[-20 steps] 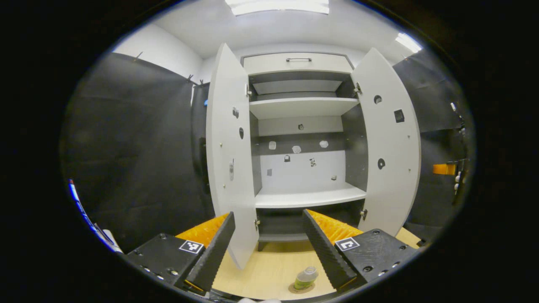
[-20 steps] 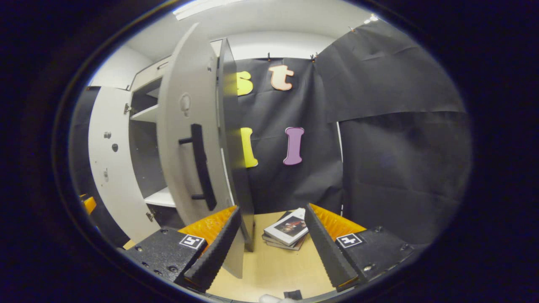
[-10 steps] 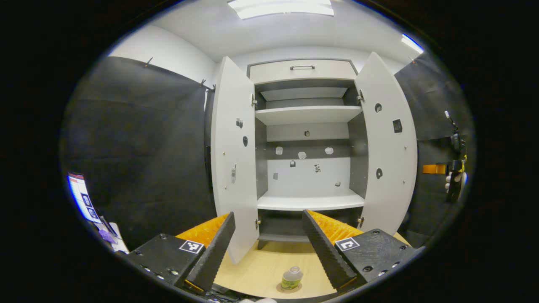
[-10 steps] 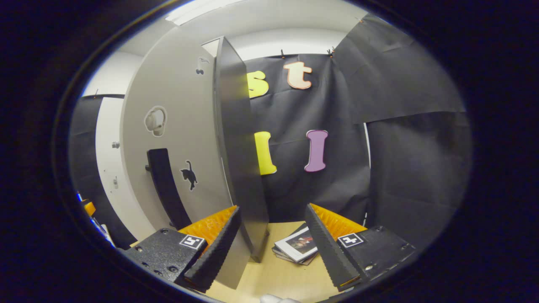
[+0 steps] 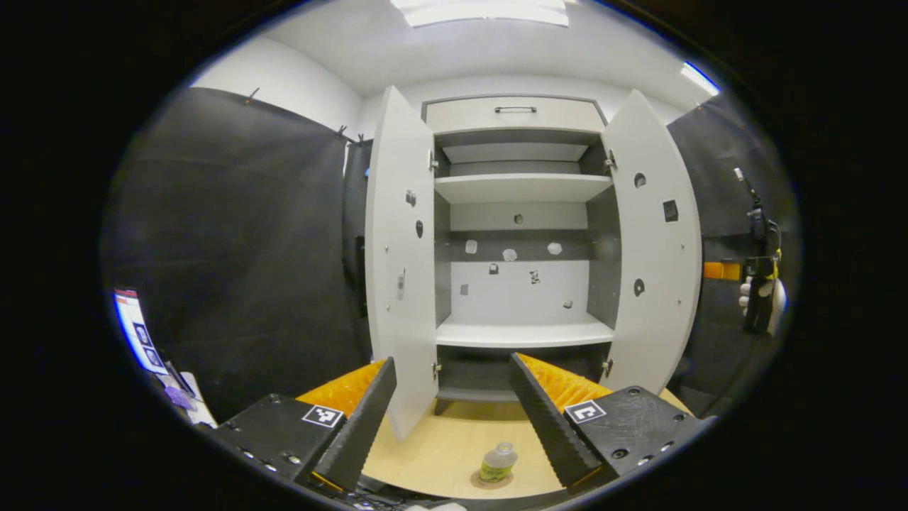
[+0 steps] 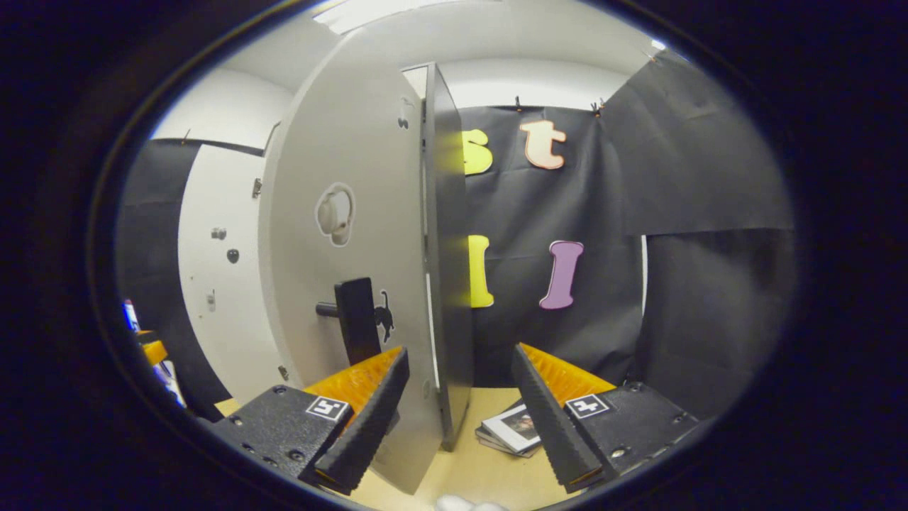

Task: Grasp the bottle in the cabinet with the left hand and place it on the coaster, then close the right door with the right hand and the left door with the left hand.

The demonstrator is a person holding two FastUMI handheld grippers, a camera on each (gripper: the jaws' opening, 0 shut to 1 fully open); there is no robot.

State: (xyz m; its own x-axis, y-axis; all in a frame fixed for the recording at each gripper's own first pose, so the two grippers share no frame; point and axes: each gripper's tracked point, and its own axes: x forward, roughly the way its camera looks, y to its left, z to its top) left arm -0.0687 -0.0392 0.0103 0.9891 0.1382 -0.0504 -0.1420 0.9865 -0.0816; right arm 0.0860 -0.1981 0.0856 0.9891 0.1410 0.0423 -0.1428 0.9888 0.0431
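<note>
In the left gripper view a small clear bottle (image 5: pixel 497 462) with a green label stands on a round brown coaster (image 5: pixel 491 480) on the wooden table, low between the fingers of my open left gripper (image 5: pixel 447 419). Behind it the white cabinet (image 5: pixel 523 213) stands with its left door (image 5: pixel 401 262) and right door (image 5: pixel 656 248) both wide open. My right gripper (image 5: pixel 759 284), held in a white-gloved hand, is beyond the right door. In the right gripper view my open right gripper (image 6: pixel 457 419) faces the right door's outer face (image 6: pixel 355 284), whose black handle (image 6: pixel 357 321) is just above the left finger.
A stack of books (image 6: pixel 514 429) lies on the table behind the right door. The cabinet shelves (image 5: pixel 523 332) are bare. Papers and a screen (image 5: pixel 142 333) sit at the far left. Black cloth surrounds the cabinet.
The left gripper has pulled back, so the bottle and coaster look smaller and farther. The right gripper has swung round the right door's outside; its handle is now close above the left finger.
</note>
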